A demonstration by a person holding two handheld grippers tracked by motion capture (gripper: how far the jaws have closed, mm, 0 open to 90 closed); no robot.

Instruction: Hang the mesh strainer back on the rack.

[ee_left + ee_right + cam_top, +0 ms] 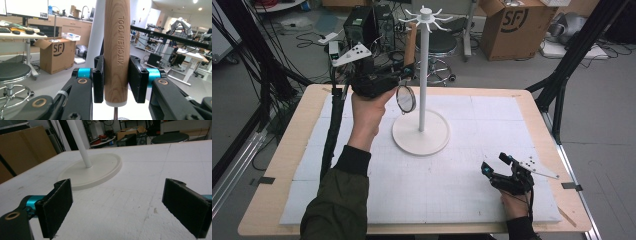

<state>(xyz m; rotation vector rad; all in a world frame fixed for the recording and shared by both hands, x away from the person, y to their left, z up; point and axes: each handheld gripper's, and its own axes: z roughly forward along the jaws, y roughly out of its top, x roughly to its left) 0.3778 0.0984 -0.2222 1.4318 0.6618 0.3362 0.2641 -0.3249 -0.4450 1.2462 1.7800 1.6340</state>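
Wooden-handled strainer [117,50] pinched upright in left hand-held gripper [116,82], beside white stand [421,75], right hand-held gripper [120,205] spread.

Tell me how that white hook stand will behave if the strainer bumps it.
The stand probably resists tipping: its round base is wide and flat. The thin pole may still flex, and the base could slide on the smooth white mat.

You get even, soft overhead light with faint shadows on the white table [472,180]. All three views are slightly soft; ceiling lamps [200,8] glare in the left gripper view.
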